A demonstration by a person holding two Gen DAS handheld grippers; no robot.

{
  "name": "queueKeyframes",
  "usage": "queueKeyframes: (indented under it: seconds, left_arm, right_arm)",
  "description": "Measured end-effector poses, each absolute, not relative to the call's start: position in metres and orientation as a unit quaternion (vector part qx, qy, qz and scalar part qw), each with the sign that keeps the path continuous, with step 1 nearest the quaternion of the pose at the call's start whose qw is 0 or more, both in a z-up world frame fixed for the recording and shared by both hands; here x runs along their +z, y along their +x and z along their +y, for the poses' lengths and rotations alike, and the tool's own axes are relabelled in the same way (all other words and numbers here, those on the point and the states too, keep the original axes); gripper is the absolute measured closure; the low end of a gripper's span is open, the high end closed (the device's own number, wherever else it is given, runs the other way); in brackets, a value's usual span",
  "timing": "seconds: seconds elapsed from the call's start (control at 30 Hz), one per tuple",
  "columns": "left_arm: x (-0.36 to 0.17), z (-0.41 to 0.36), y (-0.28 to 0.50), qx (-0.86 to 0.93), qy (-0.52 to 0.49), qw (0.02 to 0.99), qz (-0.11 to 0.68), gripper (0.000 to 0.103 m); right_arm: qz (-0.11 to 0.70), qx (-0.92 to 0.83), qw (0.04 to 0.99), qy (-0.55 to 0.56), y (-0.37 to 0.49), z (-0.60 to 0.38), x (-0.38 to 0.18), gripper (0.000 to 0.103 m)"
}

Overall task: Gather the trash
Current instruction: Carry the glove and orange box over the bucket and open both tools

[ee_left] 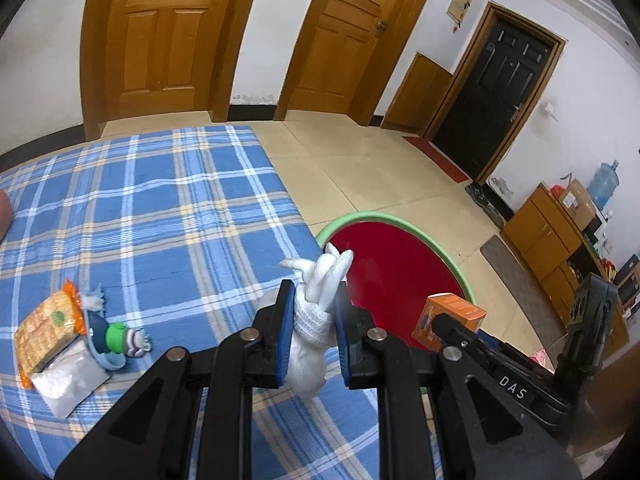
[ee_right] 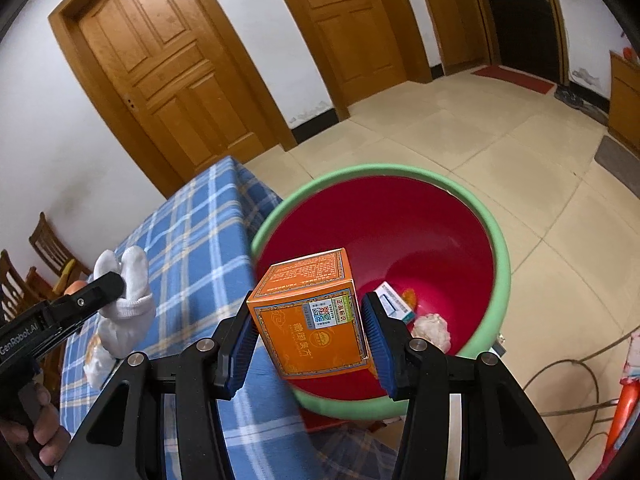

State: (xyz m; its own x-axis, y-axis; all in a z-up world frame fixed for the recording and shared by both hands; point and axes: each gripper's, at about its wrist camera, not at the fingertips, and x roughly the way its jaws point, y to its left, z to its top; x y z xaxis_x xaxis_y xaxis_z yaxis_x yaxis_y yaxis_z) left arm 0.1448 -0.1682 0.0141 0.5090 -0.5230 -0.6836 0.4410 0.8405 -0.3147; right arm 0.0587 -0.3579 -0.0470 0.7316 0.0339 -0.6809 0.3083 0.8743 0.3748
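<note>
Left wrist view: your left gripper [ee_left: 314, 322] clamps a white glove [ee_left: 316, 312] over the plaid bed [ee_left: 168, 200] edge; snack packet [ee_left: 48, 334] and toy [ee_left: 116, 340] lie behind. Your right gripper [ee_right: 310, 340] grips an orange box [ee_right: 316, 320] above the red basin [ee_right: 496, 248], which holds a small box [ee_right: 394, 302] and a wad [ee_right: 432, 330].

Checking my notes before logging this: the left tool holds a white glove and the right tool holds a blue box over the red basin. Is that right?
One detail is wrong: the box in the right tool is orange, not blue, as the right wrist view shows. The left tool does hold the white glove, and the box hangs over the red basin.
</note>
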Motion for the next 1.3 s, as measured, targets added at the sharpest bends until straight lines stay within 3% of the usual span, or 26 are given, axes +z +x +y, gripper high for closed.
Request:
queueKeyframes:
  seconds: [0.93, 1.0, 1.07, 1.1, 1.3]
  left_arm:
    - [-0.008, -0.233, 0.152, -0.316, -0.008, 0.844, 0.434, 0.084]
    - [-0.011, -0.237, 0.154, -0.317, -0.009, 0.841, 0.438, 0.077]
    - [-0.012, -0.238, 0.155, -0.316, -0.012, 0.841, 0.44, 0.059]
    - [-0.012, -0.238, 0.154, -0.314, -0.013, 0.842, 0.439, 0.056]
    - [-0.007, -0.233, 0.152, -0.309, -0.012, 0.848, 0.431, 0.053]
  right_arm:
    - [0.331, -0.114, 0.894, 0.279, 0.033, -0.397, -0.045, 0.041]
    - [0.331, -0.116, 0.893, 0.281, 0.031, -0.4, -0.045, 0.041]
    - [0.331, -0.119, 0.892, 0.283, 0.03, -0.401, -0.046, 0.041]
    - [0.331, -0.119, 0.892, 0.283, 0.03, -0.402, -0.046, 0.041]
    - [0.331, -0.121, 0.891, 0.285, 0.029, -0.403, -0.047, 0.041]
